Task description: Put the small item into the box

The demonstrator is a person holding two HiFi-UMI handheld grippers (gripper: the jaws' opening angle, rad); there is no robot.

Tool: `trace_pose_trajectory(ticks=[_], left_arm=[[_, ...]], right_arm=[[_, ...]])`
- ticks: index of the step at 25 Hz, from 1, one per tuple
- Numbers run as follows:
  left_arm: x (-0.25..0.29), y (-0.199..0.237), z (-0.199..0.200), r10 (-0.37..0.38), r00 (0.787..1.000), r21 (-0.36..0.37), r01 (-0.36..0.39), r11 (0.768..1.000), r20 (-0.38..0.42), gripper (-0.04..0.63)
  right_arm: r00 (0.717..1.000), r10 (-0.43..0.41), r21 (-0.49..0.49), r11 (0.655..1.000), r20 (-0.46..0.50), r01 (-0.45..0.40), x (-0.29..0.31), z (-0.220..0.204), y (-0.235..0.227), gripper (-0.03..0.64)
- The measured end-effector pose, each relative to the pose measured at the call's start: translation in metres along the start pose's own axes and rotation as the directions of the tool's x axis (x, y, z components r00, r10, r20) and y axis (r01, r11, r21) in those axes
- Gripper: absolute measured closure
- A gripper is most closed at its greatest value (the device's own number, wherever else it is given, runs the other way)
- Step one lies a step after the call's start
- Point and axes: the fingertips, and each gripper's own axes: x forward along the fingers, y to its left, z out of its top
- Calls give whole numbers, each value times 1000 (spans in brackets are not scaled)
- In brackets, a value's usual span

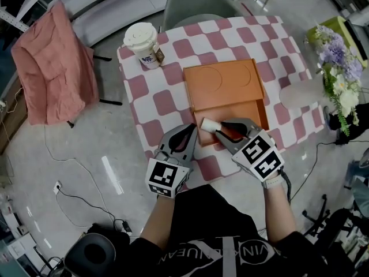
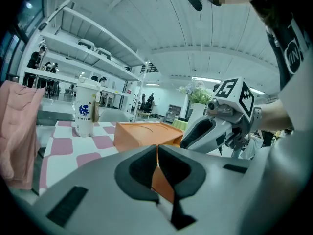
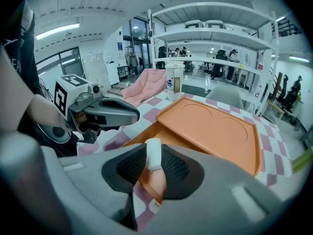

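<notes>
An orange box (image 1: 222, 82) lies on the checkered table (image 1: 151, 100), its flat lid folded back and its tray at the near side. My right gripper (image 1: 219, 128) hovers over the tray's near left part, shut on the small item (image 1: 209, 124), a tube with a white cap and an orange-red body. The right gripper view shows the item (image 3: 153, 153) upright between the pads of that gripper (image 3: 152, 163), above the box (image 3: 215, 126). My left gripper (image 1: 193, 129) is at the box's near left corner. In its own view the left gripper (image 2: 157, 155) is shut on a thin orange box wall (image 2: 142, 133).
A paper cup (image 1: 142, 44) stands at the table's far left corner. A pink cloth (image 1: 55, 62) drapes a chair to the left, and a grey chair (image 1: 196, 4) stands behind the table. Flowers (image 1: 340, 79) and a white disc (image 1: 297, 94) are at the right.
</notes>
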Motion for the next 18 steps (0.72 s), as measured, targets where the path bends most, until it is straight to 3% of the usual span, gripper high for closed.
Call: trace_pose_trajectory(ticks=[11, 18], left_arm=[[-15, -10, 7, 21, 1000, 14, -21, 1000, 20, 580], [-27, -14, 12, 44, 998, 21, -45, 999, 39, 580]], right_arm=[[989, -92, 74, 994, 117, 84, -29, 1, -2, 608], [972, -126, 111, 988, 199, 105, -47, 4, 1, 611]])
